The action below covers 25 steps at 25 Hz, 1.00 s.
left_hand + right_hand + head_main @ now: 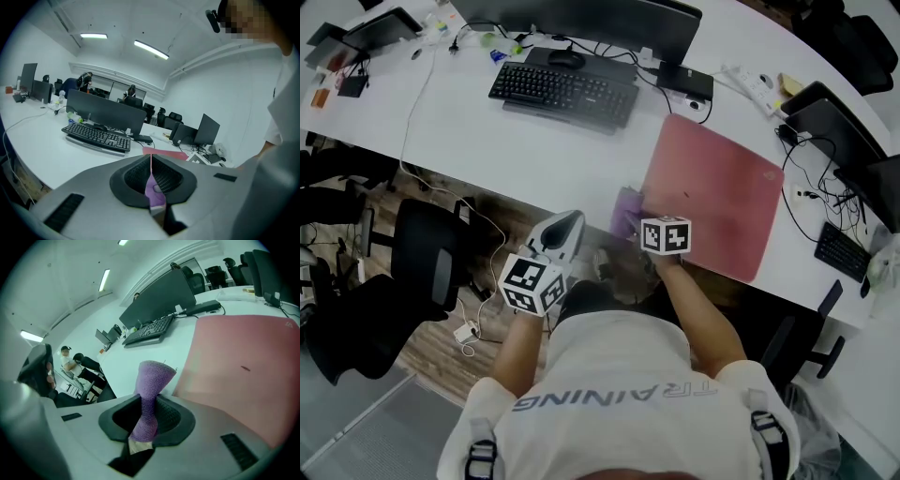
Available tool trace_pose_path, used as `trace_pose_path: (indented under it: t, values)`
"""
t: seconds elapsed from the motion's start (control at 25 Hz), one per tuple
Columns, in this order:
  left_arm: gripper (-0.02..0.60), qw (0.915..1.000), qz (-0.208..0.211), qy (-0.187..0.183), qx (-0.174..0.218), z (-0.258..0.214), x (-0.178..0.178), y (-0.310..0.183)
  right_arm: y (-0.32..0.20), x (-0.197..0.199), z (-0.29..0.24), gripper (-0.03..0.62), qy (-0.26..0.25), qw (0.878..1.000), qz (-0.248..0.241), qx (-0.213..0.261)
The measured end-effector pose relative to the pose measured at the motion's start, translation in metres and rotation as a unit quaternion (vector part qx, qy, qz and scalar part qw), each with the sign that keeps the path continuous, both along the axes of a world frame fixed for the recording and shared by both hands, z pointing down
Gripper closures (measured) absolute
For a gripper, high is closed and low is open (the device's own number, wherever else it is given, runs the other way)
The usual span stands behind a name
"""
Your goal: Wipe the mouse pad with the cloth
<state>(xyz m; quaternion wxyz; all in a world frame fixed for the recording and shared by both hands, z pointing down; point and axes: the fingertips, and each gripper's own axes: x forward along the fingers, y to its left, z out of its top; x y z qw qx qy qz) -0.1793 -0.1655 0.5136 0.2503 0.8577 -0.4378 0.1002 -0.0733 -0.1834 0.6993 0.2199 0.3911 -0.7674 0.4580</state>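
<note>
From the head view, I'm holding my right tongs (649, 225) at the mouse pad's (712, 192) near left corner. The cloth (626, 214) is bunched on the surface (487, 141) just beside the pad's left edge, so the pad is spreading ahead and to my right. My left tongs (561, 234) are hanging off the surface's near edge, farther away.

In the left gripper view, those tongs (151, 173) are looking clenched and empty, with purple showing only through the slit.

In the right gripper view, my tongs (147, 416) are pinching the cloth (150, 390) upright, and the pad (239, 362) is lying right of it.
</note>
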Motion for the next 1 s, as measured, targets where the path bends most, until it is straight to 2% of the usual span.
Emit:
trace_pose_path:
  t: [0.2, 0.48, 1.0]
  values:
    - [0.545, 1.0000, 0.003, 0.001, -0.004, 0.002, 0.015, 0.003, 0.005, 0.022, 0.015, 0.497, 0.016, 1.000, 0.004, -0.005]
    - [0.545, 0.9999, 0.014, -0.004, 0.000, -0.005, 0.062, 0.008, 0.018, 0.069, 0.012, 0.497, 0.008, 1.000, 0.017, -0.009]
    - [0.545, 0.9986, 0.053, -0.002, 0.006, -0.017, 0.191, 0.036, 0.066, 0.213, 0.014, 0.497, 0.010, 0.998, 0.052, -0.022]
